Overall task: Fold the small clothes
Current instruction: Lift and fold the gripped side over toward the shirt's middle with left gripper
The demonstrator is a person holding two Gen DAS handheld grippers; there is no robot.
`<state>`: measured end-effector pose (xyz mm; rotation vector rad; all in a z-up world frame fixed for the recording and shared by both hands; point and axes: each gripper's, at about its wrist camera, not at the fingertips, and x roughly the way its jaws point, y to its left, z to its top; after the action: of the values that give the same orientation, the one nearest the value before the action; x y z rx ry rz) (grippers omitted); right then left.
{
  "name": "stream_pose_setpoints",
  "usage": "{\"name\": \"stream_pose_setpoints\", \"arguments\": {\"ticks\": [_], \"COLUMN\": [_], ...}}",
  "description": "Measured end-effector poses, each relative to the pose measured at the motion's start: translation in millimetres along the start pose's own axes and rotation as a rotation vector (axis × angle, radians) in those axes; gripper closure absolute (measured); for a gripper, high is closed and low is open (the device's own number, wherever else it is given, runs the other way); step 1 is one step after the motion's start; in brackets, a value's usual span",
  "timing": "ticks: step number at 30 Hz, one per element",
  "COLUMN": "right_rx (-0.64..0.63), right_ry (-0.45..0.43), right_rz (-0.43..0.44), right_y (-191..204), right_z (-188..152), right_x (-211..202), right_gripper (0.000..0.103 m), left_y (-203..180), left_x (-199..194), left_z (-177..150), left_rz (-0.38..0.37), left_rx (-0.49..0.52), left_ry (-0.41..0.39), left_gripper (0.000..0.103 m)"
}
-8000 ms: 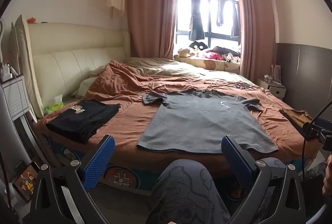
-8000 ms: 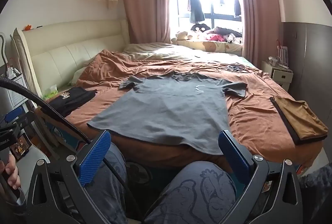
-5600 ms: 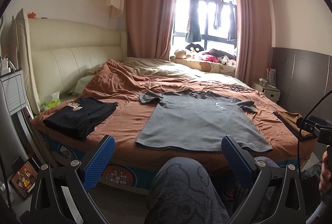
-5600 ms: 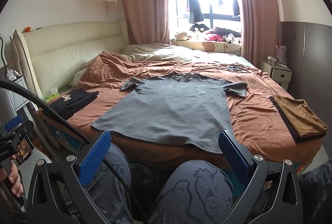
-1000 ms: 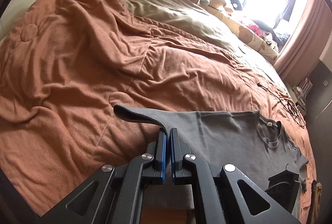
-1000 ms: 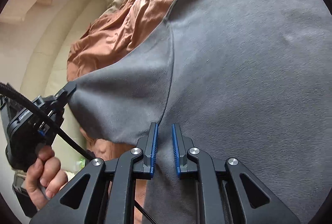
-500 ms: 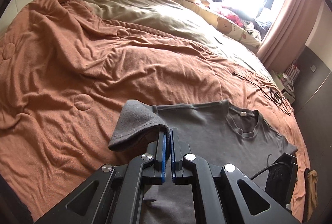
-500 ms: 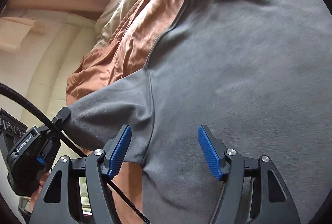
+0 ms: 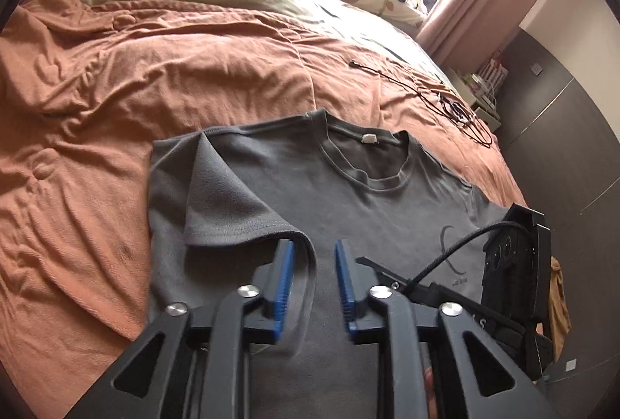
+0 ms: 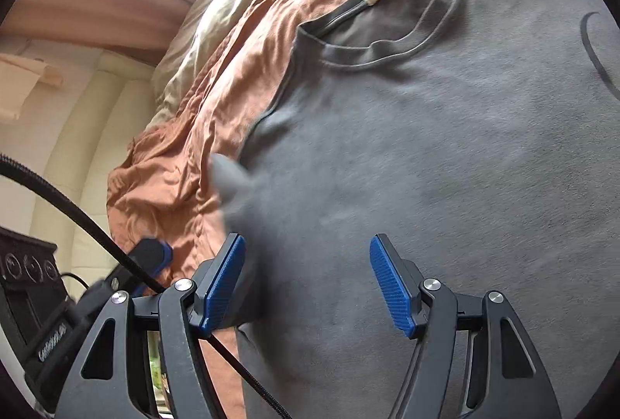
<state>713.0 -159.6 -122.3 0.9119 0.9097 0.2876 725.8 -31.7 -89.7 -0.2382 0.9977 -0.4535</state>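
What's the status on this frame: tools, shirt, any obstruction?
Left tool jaws just opening, clear of sleeve, which lies folded in over the grey T-shirt. Right tool just opened, nothing gripped. Cable on blanket, clear of shirt.

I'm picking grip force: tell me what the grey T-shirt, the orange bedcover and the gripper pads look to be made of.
Grey T-shirt: soft matte knit, probably cotton jersey; ribbed collar, limp folded sleeve.
Orange bedcover: soft, fleecy-looking matte fabric; rumpled into creases, stitched quilting dimples.
Left gripper pads: blue, ridged, likely rubber or plastic.
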Motion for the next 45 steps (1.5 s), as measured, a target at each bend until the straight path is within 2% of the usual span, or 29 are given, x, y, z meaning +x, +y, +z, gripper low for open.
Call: {"name": "stream_pose_setpoints", "arguments": {"ticks": [2, 9, 13, 15, 20, 21, 25, 28, 29, 30, 34, 35, 40, 42, 43, 44, 45], "right_rx": [-0.003, -0.04, -0.033, -0.025, -0.002, -0.003, -0.016, -0.015, -0.015, -0.01, 0.062, 0.084, 0.172, 0.189, 0.195, 0.196, 0.189], "right_ry": [-0.006, 0.043, 0.048, 0.056, 0.071, 0.072, 0.078, 0.081, 0.08, 0.08, 0.109, 0.109, 0.054, 0.022, 0.002, -0.007, -0.01], "right_rz": [-0.002, 0.04, 0.043, 0.045, 0.069, 0.075, 0.077, 0.075, 0.072, 0.072, 0.092, 0.091, 0.12, 0.118, 0.14, 0.164, 0.161], "right_y": [-0.7, 3.2, -1.3, -7.2, -22.2, -24.3, -29.7, -31.4, -31.1, -31.1, -38.6, -41.9, -56.9, -63.7, -65.3, -64.0, -61.8], "right_z": [-0.4, 1.7, 5.2, 5.3, 10.8, 12.2, 13.5, 12.8, 12.0, 11.9, 12.8, 14.0, 21.4, 24.6, 25.6, 25.8, 25.8], "right_x": [-1.4, 21.1, 37.1, 43.6, 55.1, 56.5, 62.6, 63.8, 63.3, 62.6, 58.7, 55.8, 37.3, 28.7, 25.3, 24.0, 22.5], "right_gripper": [0.027, 0.027, 0.028, 0.035, 0.069, 0.071, 0.093, 0.1, 0.101, 0.101, 0.101, 0.101, 0.098, 0.08, 0.058, 0.049, 0.048], "left_y": [3.3, 40.5, 58.9, 64.0, 74.4, 76.6, 88.1, 89.5, 88.0, 85.7, 79.0, 76.6, 62.8, 53.4, 48.6, 43.7, 38.3], "left_x": [-6.7, -9.6, 8.2, 21.5, 53.0, 59.4, 84.1, 93.4, 94.4, 96.9, 107.4, 110.0, 120.7, 125.9, 128.1, 129.4, 128.8], "left_z": [-1.3, 0.7, -2.5, -2.9, -4.7, -4.7, -4.5, -3.2, -1.5, 0.7, 10.1, 12.8, 27.7, 33.7, 36.6, 39.5, 42.1], "left_rz": [0.004, 0.109, 0.119, 0.126, 0.136, 0.147, 0.176, 0.176, 0.177, 0.174, 0.149, 0.143, 0.095, 0.081, 0.066, 0.049, 0.029], "left_rx": [0.002, -0.034, -0.074, -0.079, -0.095, -0.096, -0.123, -0.13, -0.127, -0.124, -0.131, -0.128, -0.131, -0.114, -0.11, -0.106, -0.097], "left_ry": [-0.025, -0.044, -0.022, -0.005, 0.03, 0.036, 0.064, 0.051, 0.043, 0.042, 0.055, 0.055, 0.045, 0.044, 0.044, 0.037, 0.026], "left_gripper": [0.049, 0.049, 0.049, 0.051, 0.051, 0.051, 0.051, 0.051, 0.056, 0.07, 0.083, 0.091, 0.092, 0.092, 0.092, 0.091, 0.091]}}
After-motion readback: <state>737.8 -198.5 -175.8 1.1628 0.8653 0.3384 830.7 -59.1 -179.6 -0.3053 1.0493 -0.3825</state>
